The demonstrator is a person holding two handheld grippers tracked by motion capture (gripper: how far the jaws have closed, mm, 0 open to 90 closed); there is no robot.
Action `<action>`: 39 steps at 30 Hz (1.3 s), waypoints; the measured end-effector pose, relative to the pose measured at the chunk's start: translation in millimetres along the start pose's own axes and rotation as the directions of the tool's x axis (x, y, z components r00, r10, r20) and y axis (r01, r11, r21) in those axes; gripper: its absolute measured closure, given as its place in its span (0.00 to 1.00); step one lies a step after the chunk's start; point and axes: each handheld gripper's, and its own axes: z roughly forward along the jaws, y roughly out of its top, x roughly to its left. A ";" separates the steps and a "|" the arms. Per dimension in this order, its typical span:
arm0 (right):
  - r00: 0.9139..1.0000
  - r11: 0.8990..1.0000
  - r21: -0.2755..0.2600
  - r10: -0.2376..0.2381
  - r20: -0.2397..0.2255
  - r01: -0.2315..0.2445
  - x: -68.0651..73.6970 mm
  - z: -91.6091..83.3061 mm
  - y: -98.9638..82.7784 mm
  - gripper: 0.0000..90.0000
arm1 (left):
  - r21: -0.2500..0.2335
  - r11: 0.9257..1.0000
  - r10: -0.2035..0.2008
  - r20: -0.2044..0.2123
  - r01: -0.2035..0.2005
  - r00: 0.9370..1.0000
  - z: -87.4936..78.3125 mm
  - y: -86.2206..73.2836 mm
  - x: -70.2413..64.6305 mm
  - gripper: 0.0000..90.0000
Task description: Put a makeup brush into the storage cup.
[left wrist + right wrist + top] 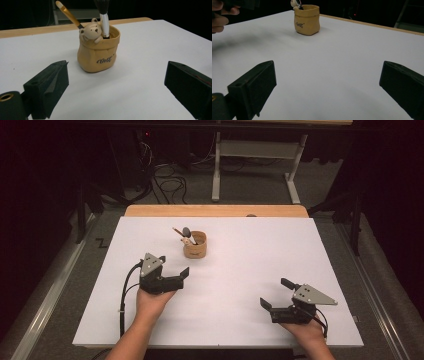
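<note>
A tan sack-shaped pot (195, 246) stands on the white table (240, 270), toward the back and left of centre. In the left gripper view the pot (97, 53) has a small bear figure (91, 32) on its rim and holds a gold-handled brush (68, 13) and a black-bristled brush (103, 17). My left gripper (174, 265) hovers just in front and left of the pot, jaws open and empty (117, 87). My right gripper (276, 293) is near the front right, open and empty (328, 87), with the pot (307, 20) far ahead.
A wooden strip (215, 210) runs along the table's far edge. Beyond it are a grey floor, cables (167, 182) and a white metal stand (255, 165). The person's other hand (222, 12) shows at the top left of the right gripper view.
</note>
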 end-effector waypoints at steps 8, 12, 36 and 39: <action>1.000 1.000 -0.004 0.005 0.006 -0.005 -2.7 -2.1 0.3 0.01 | 0.010 1.000 0.025 -0.003 -0.025 1.000 -22.5 -15.6 5.4 0.07; 1.000 1.000 -0.003 0.008 0.013 -0.008 -3.4 -3.1 0.6 0.01 | 0.008 1.000 0.022 0.007 -0.022 1.000 -36.6 -24.2 6.6 0.06; 0.999 1.000 -0.011 0.004 0.054 -0.003 -1.9 -11.5 4.6 0.00 | -0.002 0.997 0.072 0.051 -0.072 0.996 -75.7 -48.7 3.3 0.00; 0.999 1.000 -0.005 0.010 0.053 -0.010 -1.6 -10.8 3.9 0.00 | 0.002 0.998 0.058 0.053 -0.058 0.997 -76.0 -48.8 5.6 0.00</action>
